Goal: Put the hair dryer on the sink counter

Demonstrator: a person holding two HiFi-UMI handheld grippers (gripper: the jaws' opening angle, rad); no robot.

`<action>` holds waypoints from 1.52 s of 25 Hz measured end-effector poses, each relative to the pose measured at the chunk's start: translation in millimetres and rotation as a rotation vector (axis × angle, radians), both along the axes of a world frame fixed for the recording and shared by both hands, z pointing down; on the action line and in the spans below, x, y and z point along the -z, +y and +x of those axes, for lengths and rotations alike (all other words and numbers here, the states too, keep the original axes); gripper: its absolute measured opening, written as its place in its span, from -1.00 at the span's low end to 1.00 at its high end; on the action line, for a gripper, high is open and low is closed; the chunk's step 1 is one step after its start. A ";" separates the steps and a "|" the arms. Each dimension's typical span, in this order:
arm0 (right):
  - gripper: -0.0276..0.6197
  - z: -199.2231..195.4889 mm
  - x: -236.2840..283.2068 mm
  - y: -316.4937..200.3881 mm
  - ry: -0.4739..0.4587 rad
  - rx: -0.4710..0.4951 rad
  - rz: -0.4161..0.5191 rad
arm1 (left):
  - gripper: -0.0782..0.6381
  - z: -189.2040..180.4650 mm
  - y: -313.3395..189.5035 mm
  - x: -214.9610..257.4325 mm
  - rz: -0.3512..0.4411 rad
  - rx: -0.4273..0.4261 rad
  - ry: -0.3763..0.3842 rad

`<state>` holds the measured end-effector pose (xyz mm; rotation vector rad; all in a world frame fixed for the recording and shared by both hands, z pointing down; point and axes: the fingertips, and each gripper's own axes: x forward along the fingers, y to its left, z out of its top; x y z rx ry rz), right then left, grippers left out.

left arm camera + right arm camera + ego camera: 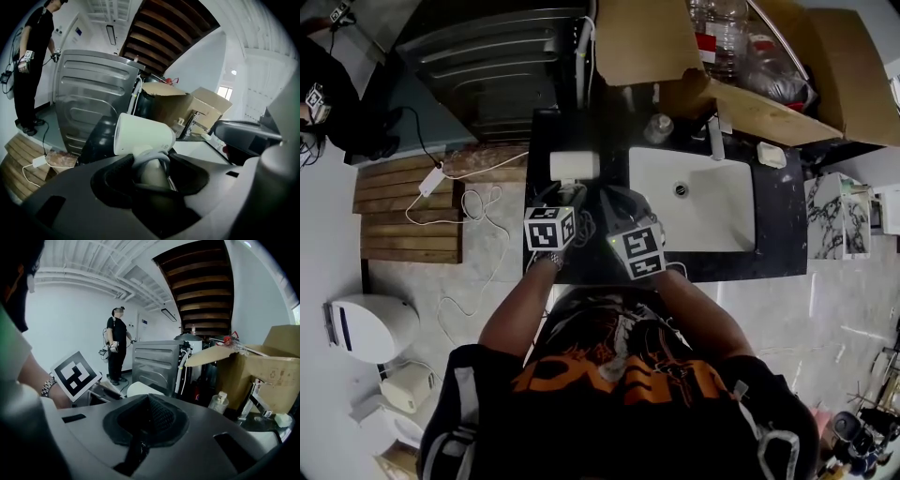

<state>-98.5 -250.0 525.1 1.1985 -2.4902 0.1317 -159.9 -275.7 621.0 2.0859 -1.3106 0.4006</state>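
The white hair dryer [574, 166] is over the left end of the black sink counter [778, 239], its barrel [143, 136] lying crosswise. A grey cord is wound round its handle [151, 169]. My left gripper [566, 201] is shut on that handle, and the jaws [152, 174] press it from both sides. I cannot tell whether the dryer touches the counter. My right gripper [625, 214] hovers just right of it, beside the white basin [698, 225]. Its pads [151, 416] meet with nothing between them.
A faucet [715, 138] and a soap bottle [657, 127] stand behind the basin. An open cardboard box [741, 66] with bottles overhangs the back right. A metal washing machine [502, 66] stands behind the counter's left end. A person [116, 343] stands farther off.
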 end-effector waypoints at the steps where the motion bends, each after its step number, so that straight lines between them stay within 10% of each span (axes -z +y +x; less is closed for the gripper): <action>1: -0.87 0.0 -2.9 -1.1 0.004 -0.001 -0.007 | -0.07 0.4 -1.7 -1.6 -0.004 -0.001 -0.002; 24: -0.87 1.7 -5.0 -6.3 -0.005 -0.004 -0.041 | 0.23 -10.8 -3.1 -32.4 -0.116 -0.047 -0.178; 38: -0.87 18.5 2.5 11.7 -0.018 -0.006 -0.033 | 0.24 -9.4 8.3 47.0 0.156 -0.046 -0.112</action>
